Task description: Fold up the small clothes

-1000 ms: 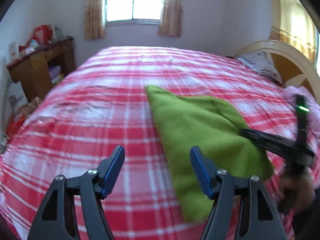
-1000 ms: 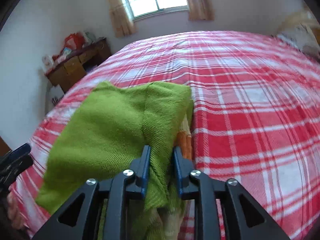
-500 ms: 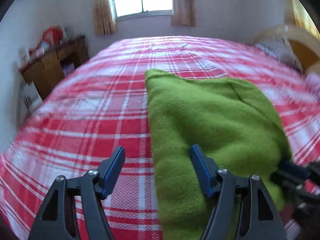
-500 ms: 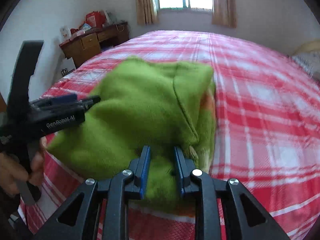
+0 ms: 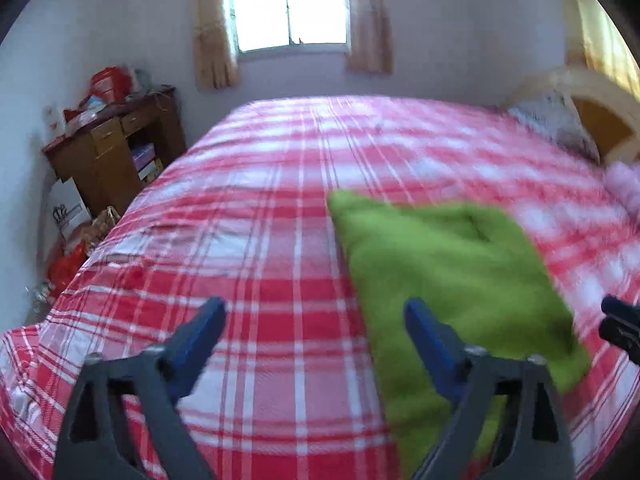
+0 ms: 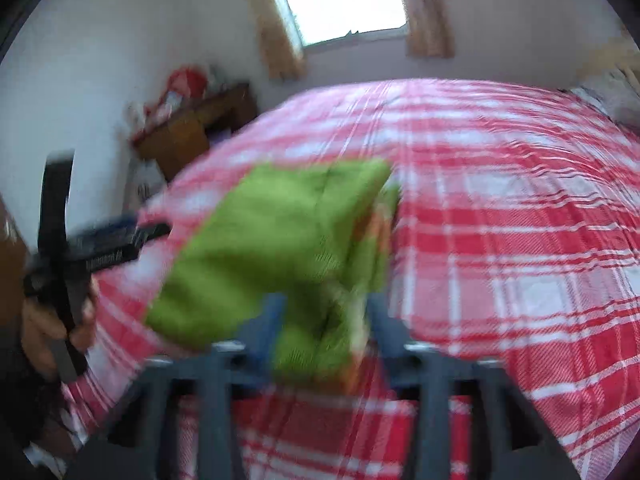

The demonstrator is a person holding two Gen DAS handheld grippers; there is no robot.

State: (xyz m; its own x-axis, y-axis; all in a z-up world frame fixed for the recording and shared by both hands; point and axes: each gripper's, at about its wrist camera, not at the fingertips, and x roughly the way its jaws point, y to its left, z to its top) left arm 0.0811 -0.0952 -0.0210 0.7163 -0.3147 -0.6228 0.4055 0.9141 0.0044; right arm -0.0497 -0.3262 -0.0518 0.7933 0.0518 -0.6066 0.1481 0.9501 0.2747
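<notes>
The green garment (image 5: 452, 280) lay folded on the red-and-white checked bed (image 5: 260, 208), near my edge and a little right of the middle, with the window (image 5: 288, 4) on the far wall and the wooden desk (image 5: 116, 148) off to the left. It looked like a soft, light knit, thick where the layers were stacked and floppy at the edges, so I judged it would sag and slide open if lifted by a single layer; the safest hold seemed to be a corner or a folded edge, pinching all layers together. My right gripper (image 6: 326, 320) had just been opening: its jaws stood apart on either side of the near edge of the cloth, which was between them but, as far as the blur let me tell, no longer pinched. My left gripper (image 5: 312, 336) had just been opening too and stood wide, with only bed cover between its fingers and the garment just beside its right finger. Both grippers tilted down toward the bed. In the right view my left hand (image 6: 52, 320) gripped its handle at the near left, the tool pointing toward the garment's left edge.
</notes>
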